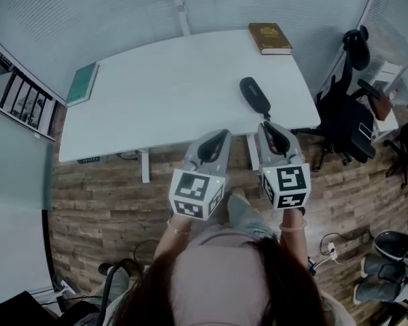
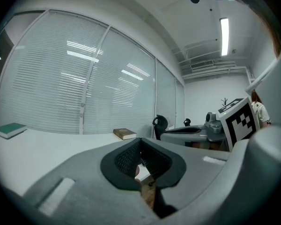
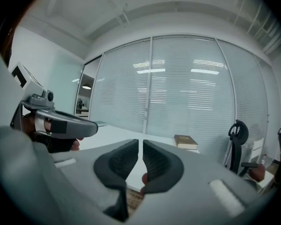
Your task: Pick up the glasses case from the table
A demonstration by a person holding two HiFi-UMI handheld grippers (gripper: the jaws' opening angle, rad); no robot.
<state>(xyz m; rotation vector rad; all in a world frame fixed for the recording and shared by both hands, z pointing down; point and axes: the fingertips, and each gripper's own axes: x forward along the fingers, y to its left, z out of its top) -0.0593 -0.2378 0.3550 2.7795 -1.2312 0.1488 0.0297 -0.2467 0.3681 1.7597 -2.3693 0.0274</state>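
Glasses case (image 1: 255, 95) lies on the white table (image 1: 156, 100), near its front right edge, with its long axis running away from the person on a slight slant. Right gripper (image 1: 270, 129) hangs just short of it and is the nearer one, jaws a sliver apart and empty. Left gripper (image 1: 217, 138) is alongside, pressed together, holding nothing. Green book (image 1: 82, 83) and brown book (image 1: 270, 38) sit well apart, and nothing blocks the way.
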